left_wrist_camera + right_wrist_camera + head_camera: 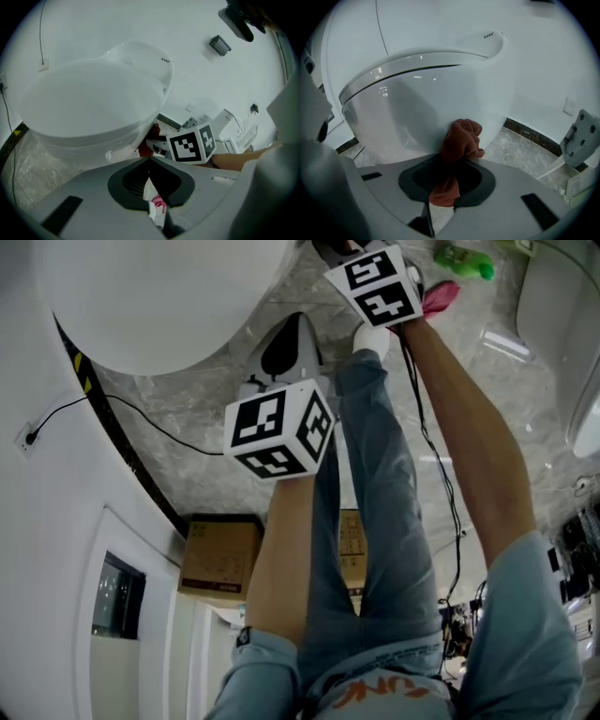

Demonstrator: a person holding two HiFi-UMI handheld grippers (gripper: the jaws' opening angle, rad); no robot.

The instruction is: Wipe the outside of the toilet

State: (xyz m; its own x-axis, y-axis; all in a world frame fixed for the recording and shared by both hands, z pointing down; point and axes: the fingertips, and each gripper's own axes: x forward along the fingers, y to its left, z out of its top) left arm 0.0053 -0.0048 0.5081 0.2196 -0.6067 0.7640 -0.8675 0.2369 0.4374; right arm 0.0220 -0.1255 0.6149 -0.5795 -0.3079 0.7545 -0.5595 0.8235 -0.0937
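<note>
Grey marbled floor tiles [206,427] spread beneath me, glossy, with pale bright streaks [506,343] lying on them. A plain white wall [543,61] rises from a dark skirting strip [534,133]. One stretch of that strip carries yellow-and-black hazard tape [82,371]. A thin black cable [155,424] trails over the tiles to a wall socket [31,437]. A blank white switch plate [568,106] sits low on the wall, and a small grey box [220,45] is mounted higher up. Brown cardboard boxes [220,554] stand beside a white panel [159,634], perhaps a door, with a small dark pane [117,596]. A green bottle [464,261] lies on the tiles.
</note>
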